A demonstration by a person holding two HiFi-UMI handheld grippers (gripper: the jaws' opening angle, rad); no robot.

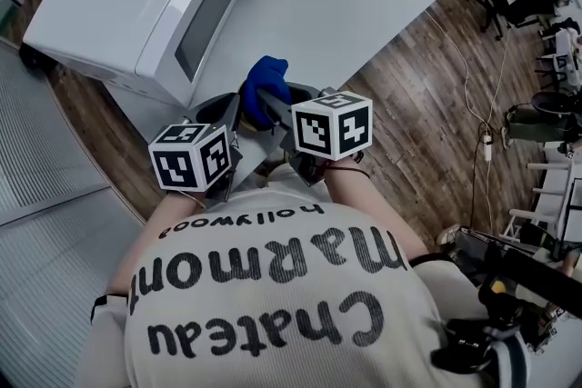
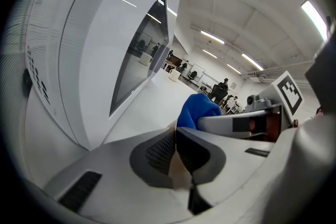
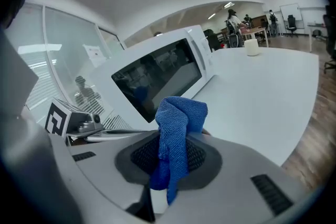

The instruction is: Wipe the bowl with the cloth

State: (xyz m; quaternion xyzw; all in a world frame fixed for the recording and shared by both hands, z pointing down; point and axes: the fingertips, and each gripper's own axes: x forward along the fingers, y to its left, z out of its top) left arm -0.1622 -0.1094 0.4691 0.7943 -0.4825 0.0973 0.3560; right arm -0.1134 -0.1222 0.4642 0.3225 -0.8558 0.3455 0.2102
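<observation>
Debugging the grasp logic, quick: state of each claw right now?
Left claw: closed, nothing identifiable held.
Right claw: closed on the blue cloth.

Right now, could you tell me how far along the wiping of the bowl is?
Done: the right gripper is shut on the blue cloth. In hand: the left gripper is shut on a thin tan edge, possibly the bowl's rim, with the cloth close beside it. Left: the wiping itself; no view shows the bowl plainly, so I cannot tell whether any has happened.
</observation>
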